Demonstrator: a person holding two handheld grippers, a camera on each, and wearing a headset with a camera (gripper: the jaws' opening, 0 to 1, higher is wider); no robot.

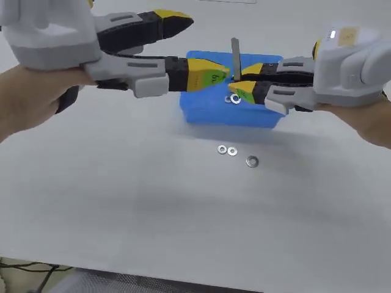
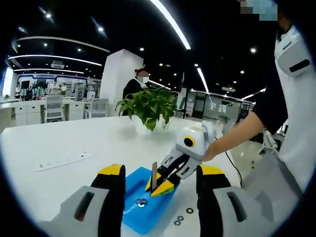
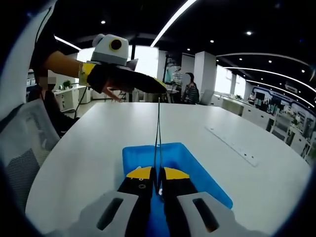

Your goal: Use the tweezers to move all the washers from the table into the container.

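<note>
Left gripper (image 1: 211, 49) sits closest in my head view, upper left, gripped by a hand (image 1: 30, 97). Its jaws stand wide apart: one is raised above the far side of the container (image 1: 232, 116), the other reaches in over its left rim. In the left gripper view the same two jaws frame the blue container from either side.

Coming in from the right, my right gripper (image 1: 241, 79) has its jaws pinched together on the tweezers (image 1: 235, 55). The tweezers stick up out of the jaws as a thin grey bar above the container. In the right gripper view their two arms run forward and meet at a point. I cannot tell whether that point holds anything.

One washer (image 1: 235, 99) lies on the container floor, just below the right gripper's jaws.

On the white table (image 1: 122, 201) in front of the container, a pair of washers (image 1: 226, 150) lie touching each other. A third washer (image 1: 252, 161) is just to their right, apart from them. All three sit near the container's front wall.
</note>
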